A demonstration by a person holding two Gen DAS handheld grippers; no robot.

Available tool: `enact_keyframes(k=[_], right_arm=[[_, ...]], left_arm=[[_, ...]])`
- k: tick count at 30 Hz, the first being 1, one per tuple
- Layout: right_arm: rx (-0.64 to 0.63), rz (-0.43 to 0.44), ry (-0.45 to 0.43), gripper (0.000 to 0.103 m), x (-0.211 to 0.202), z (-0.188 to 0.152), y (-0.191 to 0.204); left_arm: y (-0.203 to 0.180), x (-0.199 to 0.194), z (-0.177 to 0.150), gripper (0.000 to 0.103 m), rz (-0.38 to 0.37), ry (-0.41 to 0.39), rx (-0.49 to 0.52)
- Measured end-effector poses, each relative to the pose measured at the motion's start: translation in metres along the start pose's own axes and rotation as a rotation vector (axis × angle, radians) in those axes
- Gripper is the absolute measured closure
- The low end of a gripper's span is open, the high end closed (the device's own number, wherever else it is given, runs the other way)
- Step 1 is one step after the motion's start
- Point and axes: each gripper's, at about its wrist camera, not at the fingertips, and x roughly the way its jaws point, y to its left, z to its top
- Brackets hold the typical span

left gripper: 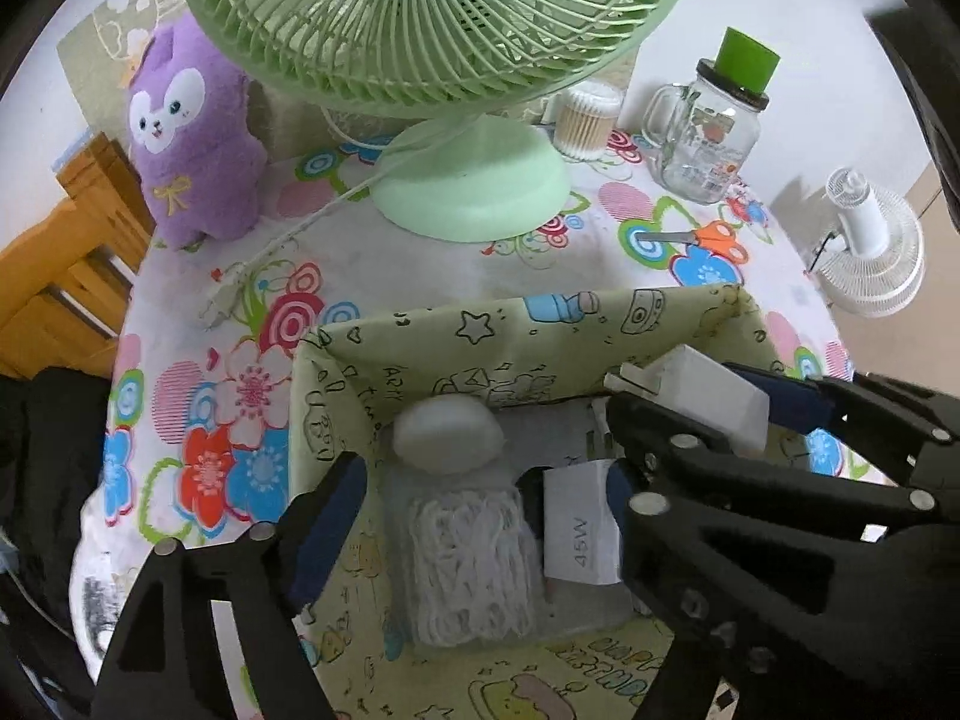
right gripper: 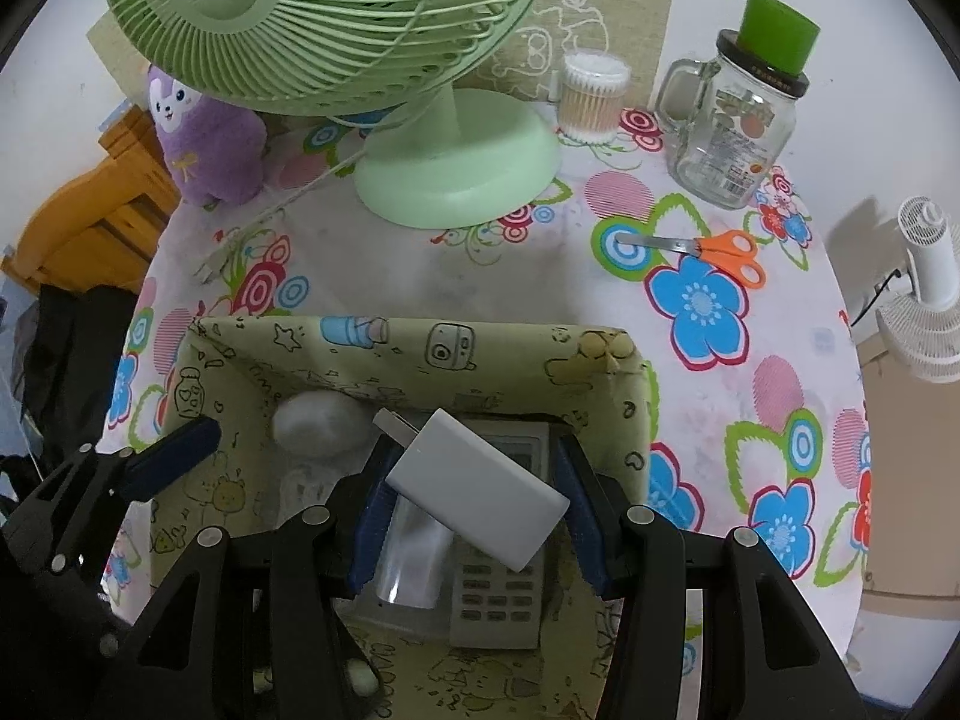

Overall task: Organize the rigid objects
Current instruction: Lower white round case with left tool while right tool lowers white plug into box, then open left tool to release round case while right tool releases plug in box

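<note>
**Operator:** Why is the white charger (right gripper: 477,489) tilted over the storage box (right gripper: 420,339)?

**Manual:** Your right gripper (right gripper: 474,501) clamps it across its jaws, above the remote control (right gripper: 501,588). Your left gripper (left gripper: 480,492) stands open over the white mesh bundle (left gripper: 468,564), gripping nothing.

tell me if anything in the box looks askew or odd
The white charger sits crooked in the right claw, tilted diagonally with its prongs pointing up-left, held above the remote in the box. The left claw is open over a white mesh bundle. Nothing looks spilled or damaged.
</note>
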Motion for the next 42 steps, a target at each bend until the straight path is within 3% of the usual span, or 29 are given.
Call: enact_keyframes(k=[13,15,17,23,42], right_arm=[[-0.005,0.065,0.02,0.048,0.018,0.014,0.009],[-0.007,0.046,0.022,0.041,0.02,0.015,0.008],[-0.009,0.04,0.022,0.026,0.02,0.015,0.006],[-0.034,0.048,0.022,0.014,0.014,0.01,0.006],[-0.024,0.037,-0.006,0.011,-0.019,-0.011,0.007]], left_arm=[[0.008,-0.001,0.004,0.016,0.001,0.021,-0.036],[0.006,0.0,0.004,0.016,0.009,0.021,-0.028],[0.005,0.001,0.005,0.015,0.011,0.021,-0.018],[0.003,0.002,0.005,0.011,0.002,0.03,-0.009],[-0.005,-0.026,-0.012,0.008,0.024,0.003,0.012]])
